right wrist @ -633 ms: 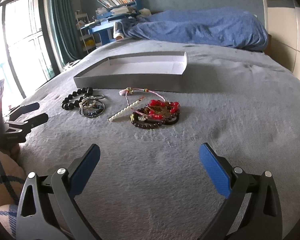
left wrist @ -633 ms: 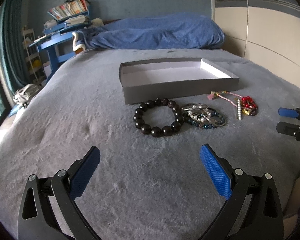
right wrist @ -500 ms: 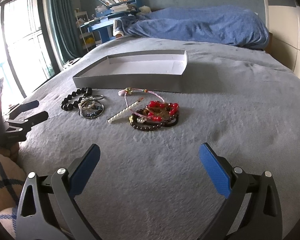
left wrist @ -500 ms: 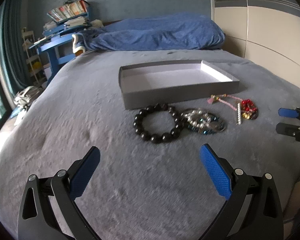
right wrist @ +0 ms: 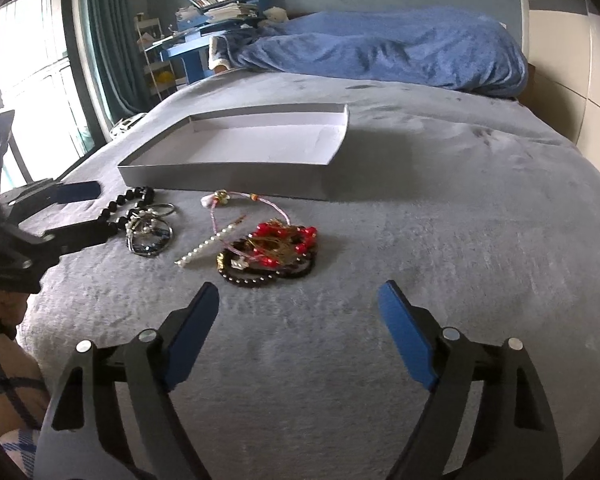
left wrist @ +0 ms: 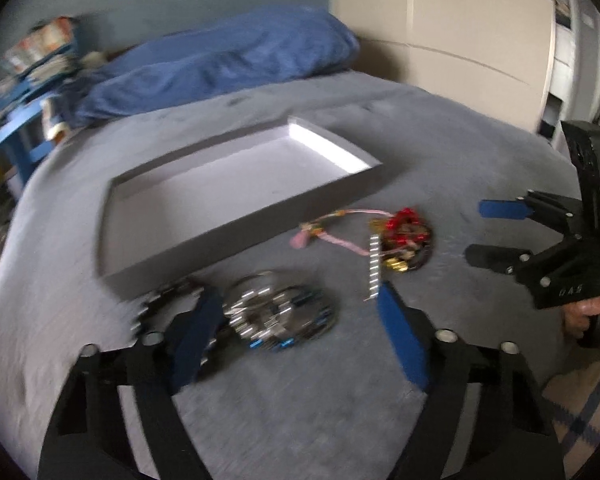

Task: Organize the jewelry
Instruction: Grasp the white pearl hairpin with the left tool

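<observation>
In the blurred left wrist view, the left gripper point(left wrist: 300, 332) hangs low over the grey plush bedspread point(left wrist: 300, 420) with its blue-padded jaws apart; they have just been closing, and nothing is pinched, though the tangle of silver and blue bangles point(left wrist: 280, 316) lies between the tips and the black bead bracelet point(left wrist: 160, 304) sits half hidden behind the left finger. Beyond lie the shallow grey cardboard tray point(left wrist: 236, 216), a pink cord bracelet point(left wrist: 332, 236) and a red bead cluster point(left wrist: 406, 236). In the right wrist view, the right gripper point(right wrist: 298, 324) is released, its jaws also just narrowing over bare bedspread, the red bead cluster just ahead of them, near a white pearl strand point(right wrist: 208, 244).
</observation>
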`<state>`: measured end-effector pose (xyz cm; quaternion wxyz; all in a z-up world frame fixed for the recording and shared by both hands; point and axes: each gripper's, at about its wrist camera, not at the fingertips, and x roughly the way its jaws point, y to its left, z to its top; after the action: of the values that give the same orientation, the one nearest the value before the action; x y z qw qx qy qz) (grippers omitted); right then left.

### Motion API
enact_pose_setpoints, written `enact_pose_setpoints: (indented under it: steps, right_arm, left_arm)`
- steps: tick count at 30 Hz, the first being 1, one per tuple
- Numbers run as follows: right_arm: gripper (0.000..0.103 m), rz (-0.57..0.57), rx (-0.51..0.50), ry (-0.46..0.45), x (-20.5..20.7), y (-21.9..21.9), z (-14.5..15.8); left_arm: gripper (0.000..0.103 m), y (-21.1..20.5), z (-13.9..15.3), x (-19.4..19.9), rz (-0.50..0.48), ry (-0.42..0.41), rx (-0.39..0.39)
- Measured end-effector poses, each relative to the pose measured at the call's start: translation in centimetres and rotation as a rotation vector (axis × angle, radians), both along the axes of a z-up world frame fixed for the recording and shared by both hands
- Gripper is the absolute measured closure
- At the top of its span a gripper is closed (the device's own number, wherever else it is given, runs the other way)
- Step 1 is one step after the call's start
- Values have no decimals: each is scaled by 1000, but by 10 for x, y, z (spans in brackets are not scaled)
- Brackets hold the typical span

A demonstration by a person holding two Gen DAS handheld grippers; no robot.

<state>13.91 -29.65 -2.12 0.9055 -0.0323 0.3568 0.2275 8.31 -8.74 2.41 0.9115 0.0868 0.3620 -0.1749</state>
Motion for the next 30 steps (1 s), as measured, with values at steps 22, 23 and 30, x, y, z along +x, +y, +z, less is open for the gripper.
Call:
enact_pose_setpoints:
  steps: [22,23,30]
  right_arm:
    - [22,10,62,47,10,-3,0]
    - [22,13,62,47,12,-3,2]
    - [32,27,57,64,30,10,1]
  left_arm:
    - [94,-53,-26,28,-101,66,86]
    - [94,-49,-24,25,-95,52,82]
    - [94,3,-5,-1,28,-55,-67]
